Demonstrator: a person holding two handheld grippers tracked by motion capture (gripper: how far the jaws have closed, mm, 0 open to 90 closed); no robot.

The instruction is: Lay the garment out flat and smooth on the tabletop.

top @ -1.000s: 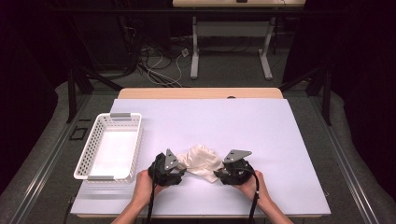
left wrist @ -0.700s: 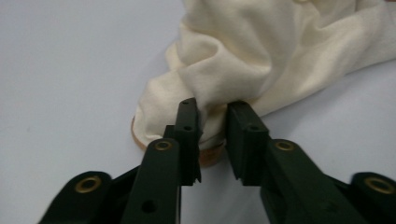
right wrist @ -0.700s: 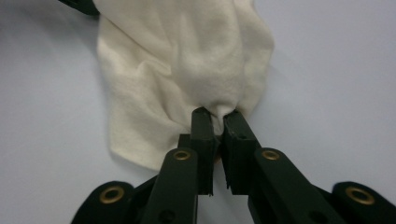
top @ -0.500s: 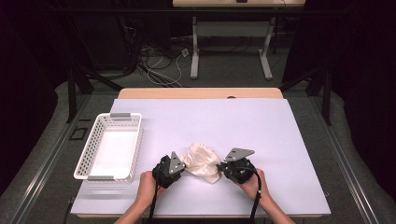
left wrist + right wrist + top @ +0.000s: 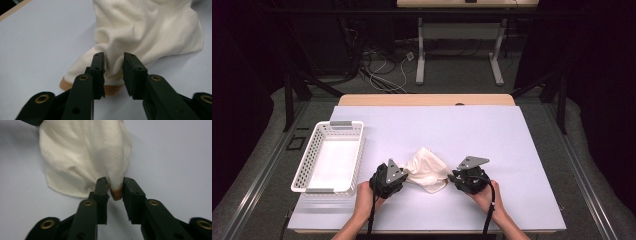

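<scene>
A crumpled cream cloth [image 5: 427, 169] with a tan hem lies on the white table [image 5: 437, 125] near the front edge. My left gripper [image 5: 404, 176] sits at the cloth's left end and my right gripper [image 5: 451, 176] at its right end, each held in a hand. In the left gripper view a fold of the cloth [image 5: 140, 32] runs between the jaws of the left gripper [image 5: 113, 58], which have just been opening and stand slightly apart. In the right gripper view the hemmed tip of the cloth [image 5: 82, 157] hangs between the jaws of the right gripper [image 5: 115, 182], also just opened, with a small gap.
A white slatted basket [image 5: 347, 123] with nothing in it stands at the table's left side. A wooden strip [image 5: 427, 100] edges the far side. Behind it are desk legs and cables on the dark floor.
</scene>
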